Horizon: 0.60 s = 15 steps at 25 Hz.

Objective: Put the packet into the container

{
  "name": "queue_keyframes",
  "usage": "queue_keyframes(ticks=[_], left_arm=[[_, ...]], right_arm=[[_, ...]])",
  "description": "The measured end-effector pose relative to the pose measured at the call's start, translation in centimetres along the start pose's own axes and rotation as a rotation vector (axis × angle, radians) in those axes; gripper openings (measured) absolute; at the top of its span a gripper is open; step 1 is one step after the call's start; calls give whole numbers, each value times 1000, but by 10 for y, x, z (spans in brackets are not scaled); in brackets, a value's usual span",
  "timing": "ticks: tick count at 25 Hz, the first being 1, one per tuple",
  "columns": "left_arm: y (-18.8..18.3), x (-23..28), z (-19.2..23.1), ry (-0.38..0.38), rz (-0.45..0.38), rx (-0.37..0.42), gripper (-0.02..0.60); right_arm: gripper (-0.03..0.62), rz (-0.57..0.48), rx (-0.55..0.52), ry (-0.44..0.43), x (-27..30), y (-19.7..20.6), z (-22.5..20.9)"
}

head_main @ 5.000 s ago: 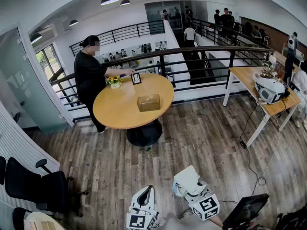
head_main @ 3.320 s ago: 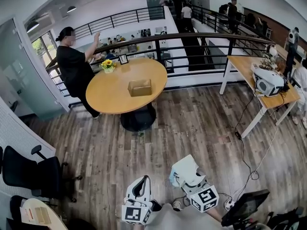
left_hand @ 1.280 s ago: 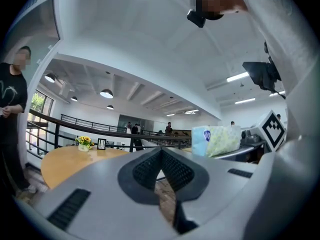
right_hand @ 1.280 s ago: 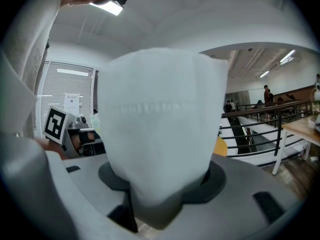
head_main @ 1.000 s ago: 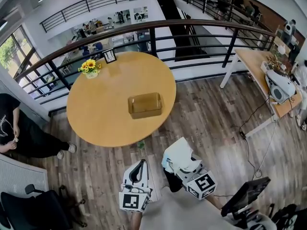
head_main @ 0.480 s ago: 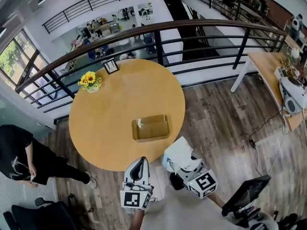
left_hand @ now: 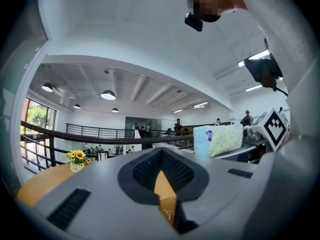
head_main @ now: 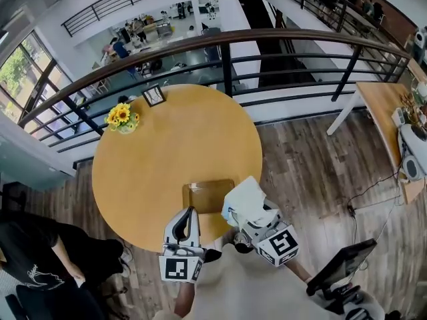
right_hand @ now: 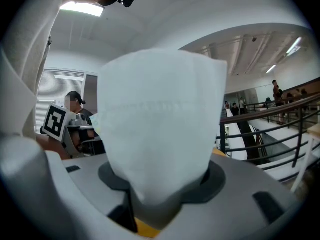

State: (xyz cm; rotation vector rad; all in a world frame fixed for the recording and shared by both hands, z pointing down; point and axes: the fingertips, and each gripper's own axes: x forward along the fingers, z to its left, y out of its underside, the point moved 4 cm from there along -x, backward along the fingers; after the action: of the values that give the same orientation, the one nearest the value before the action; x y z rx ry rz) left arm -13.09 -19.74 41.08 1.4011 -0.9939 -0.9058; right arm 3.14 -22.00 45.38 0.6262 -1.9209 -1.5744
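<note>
My right claw (head_main: 249,213) is clamped on the packet (right_hand: 160,124), a soft white pack. It fills the middle of the right gripper view and hides most of what lies beyond. The jaws stand fairly wide, pressed against the packet's lower end.

In the head view the packet sits in the lower middle of the frame, just right of the container (head_main: 203,196), and covers its right edge. The container is a shallow brown open tray on the round wooden table (head_main: 153,172), close to the table's lower rim.

My left claw (head_main: 187,216) is at the lower left of the container. Its jaws are drawn together with only a thin sliver between them, and they hold nothing. Through that sliver, in the left gripper view, I see a strip of wood colour.

Near the table's upper left edge stand a small pot of yellow flowers (head_main: 121,117) and a little picture frame (head_main: 154,95). A dark railing (head_main: 300,42) curves across the top of the frame beyond the table. A person in black (head_main: 33,265) is in the lower left corner.
</note>
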Motion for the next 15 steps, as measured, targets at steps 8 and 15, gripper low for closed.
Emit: queue_keyframes(ticks=[8,15], left_arm=[[1,3,39,0,53,-27,5],[1,0,90,77,70,-52,5]], right_arm=[[241,64,42,31,29,-1,5],[241,75,68,115,64,-6,34]])
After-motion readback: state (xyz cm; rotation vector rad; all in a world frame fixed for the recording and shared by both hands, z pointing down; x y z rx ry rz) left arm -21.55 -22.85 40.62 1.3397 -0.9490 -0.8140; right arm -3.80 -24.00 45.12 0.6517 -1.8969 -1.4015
